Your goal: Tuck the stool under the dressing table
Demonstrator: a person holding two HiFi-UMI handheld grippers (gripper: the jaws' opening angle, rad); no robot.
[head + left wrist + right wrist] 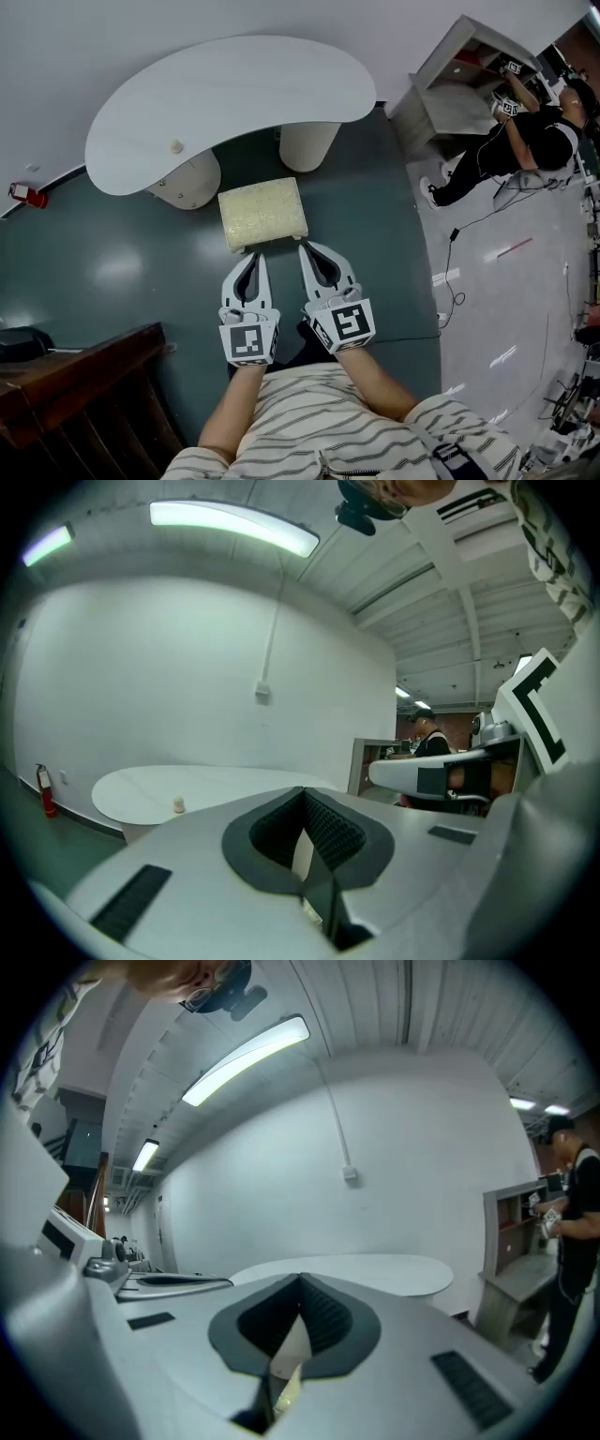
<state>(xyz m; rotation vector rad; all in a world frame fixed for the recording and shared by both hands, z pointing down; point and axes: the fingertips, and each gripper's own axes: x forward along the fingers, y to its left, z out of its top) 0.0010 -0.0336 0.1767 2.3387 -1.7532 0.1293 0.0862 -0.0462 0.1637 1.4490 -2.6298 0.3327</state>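
Where the dark green floor (112,272) meets a white wall (56,56), the white kidney-shaped dressing table (225,94) stands on two rounded pedestals, with dark wooden furniture (84,394) at the near left and a red fire extinguisher (28,195) by the wall. The cream-topped stool (262,212) sits just before the gap between the pedestals. Its near edge lies right at the tips of the left gripper (253,254) and the right gripper (303,246). Both are clenched, with nothing gripped.

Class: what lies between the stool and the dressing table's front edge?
Only bare green floor separates the stool from the dressing table, shown in the head view.
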